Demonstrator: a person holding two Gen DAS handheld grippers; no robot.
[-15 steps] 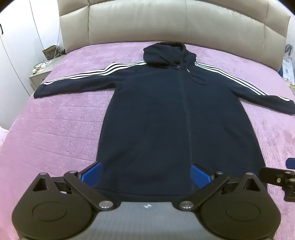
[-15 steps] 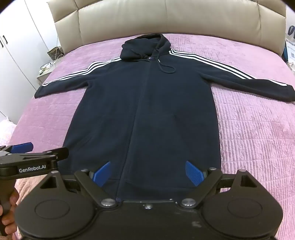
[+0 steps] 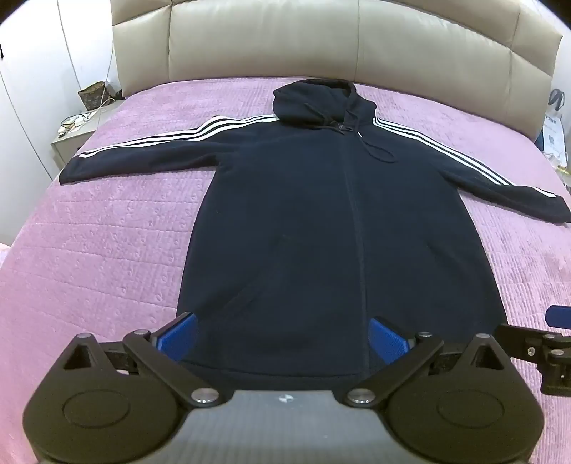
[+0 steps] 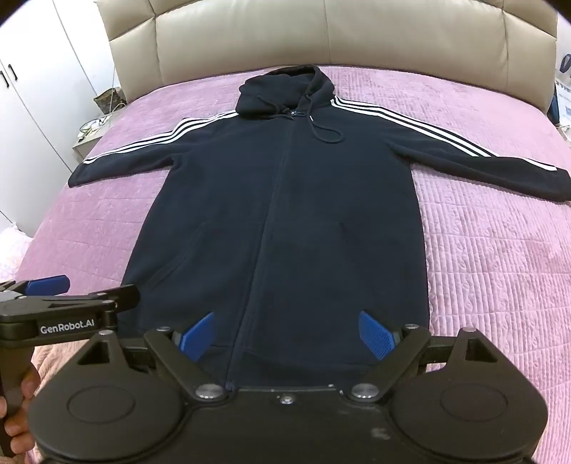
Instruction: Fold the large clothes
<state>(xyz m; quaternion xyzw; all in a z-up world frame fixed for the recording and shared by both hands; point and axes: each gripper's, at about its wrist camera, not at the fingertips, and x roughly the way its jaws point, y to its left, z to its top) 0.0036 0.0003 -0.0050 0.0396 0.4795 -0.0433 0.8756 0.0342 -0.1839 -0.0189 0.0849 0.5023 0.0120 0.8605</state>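
Left wrist view: pink quilted bed (image 3: 107,250) with beige padded headboard (image 3: 321,39) holds a spread hoodie (image 3: 321,214); both tools gape wide.

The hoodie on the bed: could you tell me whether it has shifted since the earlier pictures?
No. The hoodie lies flat as before, its hood just below the headboard and both sleeves spread across the pink bedspread in the same places.

Left gripper (image 3: 283,337) wide open, pitched steeply down. Right gripper (image 4: 285,335) same, at left's 3 o'clock. Both empty.
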